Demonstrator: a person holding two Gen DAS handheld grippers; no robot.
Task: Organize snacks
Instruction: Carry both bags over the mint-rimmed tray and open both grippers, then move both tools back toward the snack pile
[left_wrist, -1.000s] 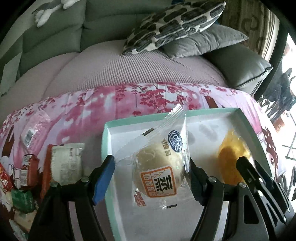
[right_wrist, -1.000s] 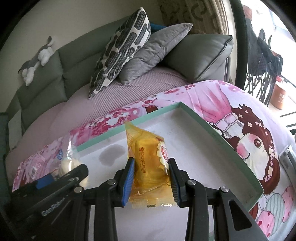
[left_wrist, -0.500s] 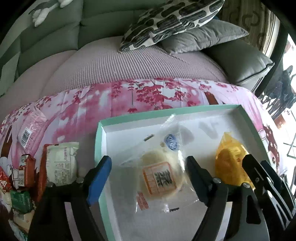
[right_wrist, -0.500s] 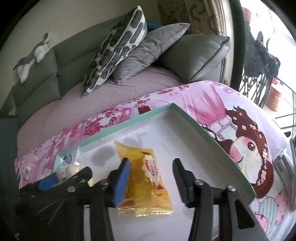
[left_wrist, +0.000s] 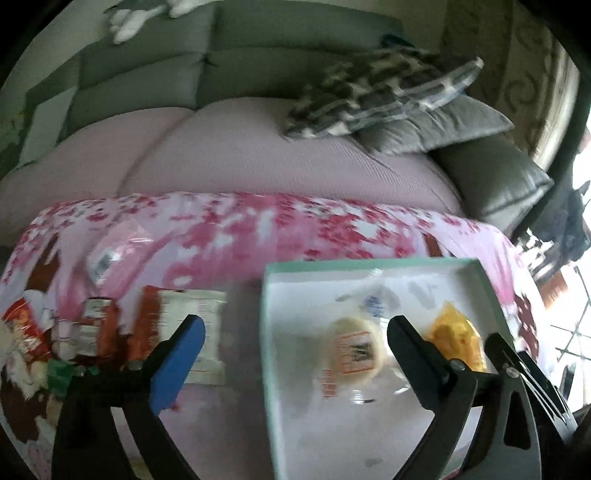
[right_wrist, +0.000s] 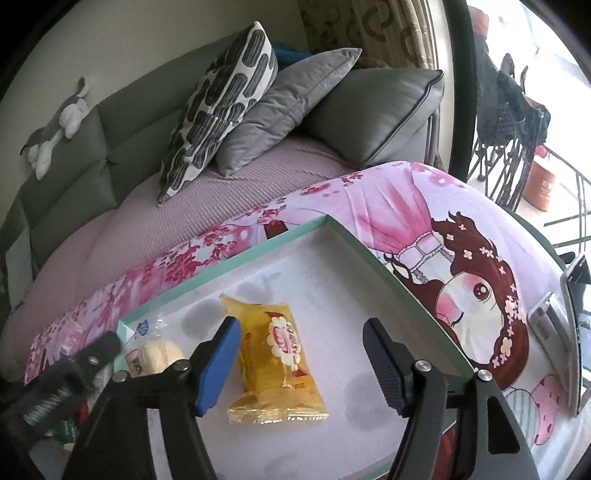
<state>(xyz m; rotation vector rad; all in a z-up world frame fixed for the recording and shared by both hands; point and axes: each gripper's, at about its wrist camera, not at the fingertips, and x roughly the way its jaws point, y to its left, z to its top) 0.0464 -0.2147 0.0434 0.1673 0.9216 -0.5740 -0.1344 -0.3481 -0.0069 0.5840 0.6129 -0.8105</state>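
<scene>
A table draped in a pink cherry-blossom cloth (left_wrist: 229, 229) printed with a brown-haired cartoon girl (right_wrist: 476, 295) stands before a grey-green padded sofa (right_wrist: 74, 177) with a mauve ribbed seat cover (left_wrist: 258, 155), a black-and-white patterned cushion (right_wrist: 221, 107), a plain grey cushion (right_wrist: 291, 103) and a grey-and-white plush toy (right_wrist: 55, 125) on its back. On the cloth lies a shallow white tray with a mint-green rim (right_wrist: 388, 262), and inside it, side by side, lie a round pale bun in a clear wrapper (left_wrist: 354, 347) and a yellow wrapped cake (right_wrist: 277, 358), while a blurred heap of red, white and green snack packets (left_wrist: 110, 328) sits on the cloth left of the tray. The left gripper (left_wrist: 295, 343) is opening wide above the tray's left rim with nothing between its fingers, and the right gripper (right_wrist: 301, 354) is opening with the yellow cake lying loose between its fingers, untouched by either.
</scene>
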